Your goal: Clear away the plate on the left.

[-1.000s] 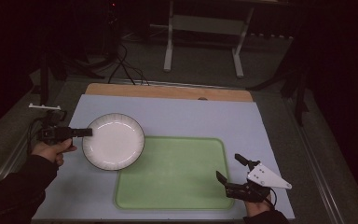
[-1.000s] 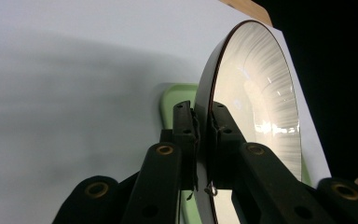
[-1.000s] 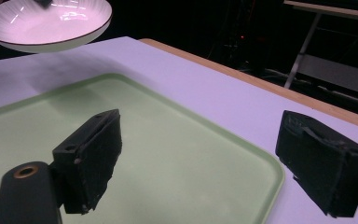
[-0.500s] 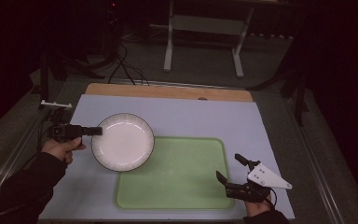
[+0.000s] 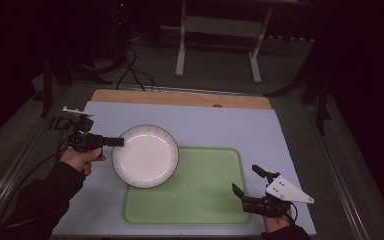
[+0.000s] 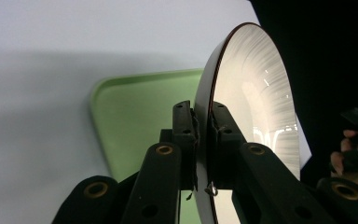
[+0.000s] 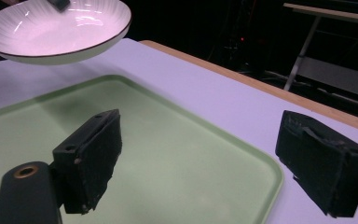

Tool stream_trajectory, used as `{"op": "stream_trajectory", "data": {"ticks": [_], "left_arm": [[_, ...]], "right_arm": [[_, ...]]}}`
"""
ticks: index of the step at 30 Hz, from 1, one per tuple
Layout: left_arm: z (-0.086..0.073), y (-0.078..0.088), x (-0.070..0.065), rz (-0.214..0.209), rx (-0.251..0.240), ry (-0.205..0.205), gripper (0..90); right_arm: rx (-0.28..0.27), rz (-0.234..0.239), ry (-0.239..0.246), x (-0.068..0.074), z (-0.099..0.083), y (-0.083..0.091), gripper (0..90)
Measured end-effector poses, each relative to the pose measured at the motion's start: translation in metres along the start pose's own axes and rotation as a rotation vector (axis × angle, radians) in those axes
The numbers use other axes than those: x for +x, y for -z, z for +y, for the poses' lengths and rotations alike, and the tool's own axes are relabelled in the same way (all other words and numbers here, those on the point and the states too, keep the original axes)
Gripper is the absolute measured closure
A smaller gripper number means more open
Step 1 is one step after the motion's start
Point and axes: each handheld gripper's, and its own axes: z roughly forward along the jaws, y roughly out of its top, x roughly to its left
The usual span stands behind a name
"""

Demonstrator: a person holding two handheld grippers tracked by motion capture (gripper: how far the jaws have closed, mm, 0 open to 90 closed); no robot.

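our left gripper [image 5: 116,142] pinches the round white ribbed plate [image 5: 145,156] by its rim, held above the flat green plastic tray's [image 5: 205,200] near-left corner, not yet set down; our right gripper [image 5: 247,182] waits wide open.

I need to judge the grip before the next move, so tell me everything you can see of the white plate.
The round white plate with a dark rim looks like glazed ceramic, shallow, with fine radial ribbing and nothing on it. The left gripper is shut on its left edge, one jaw on each face. It is held level in the air, clear of the table, over the green tray's far left corner.
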Motion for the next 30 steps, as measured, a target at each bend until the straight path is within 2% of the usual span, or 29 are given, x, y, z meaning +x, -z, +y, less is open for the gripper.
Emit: {"op": "stream_trajectory", "data": {"ticks": [6,12,15,30], "left_arm": [[0.002,-0.011,-0.012,-0.022,0.018,-0.025,82.8],[0.003,-0.022,-0.020,-0.050,0.033,-0.030,82.8],[0.004,-0.031,-0.028,-0.065,0.044,-0.048,82.8],[0.006,-0.056,-0.053,-0.099,0.096,-0.091,82.7]], "right_arm": [[-0.002,-0.001,-0.002,0.001,0.000,0.001,14.3],[-0.003,0.000,-0.002,0.001,0.000,0.001,14.3],[-0.004,0.001,-0.001,0.001,0.000,0.001,14.3],[-0.015,0.002,-0.004,0.000,0.001,0.003,14.3]]}}
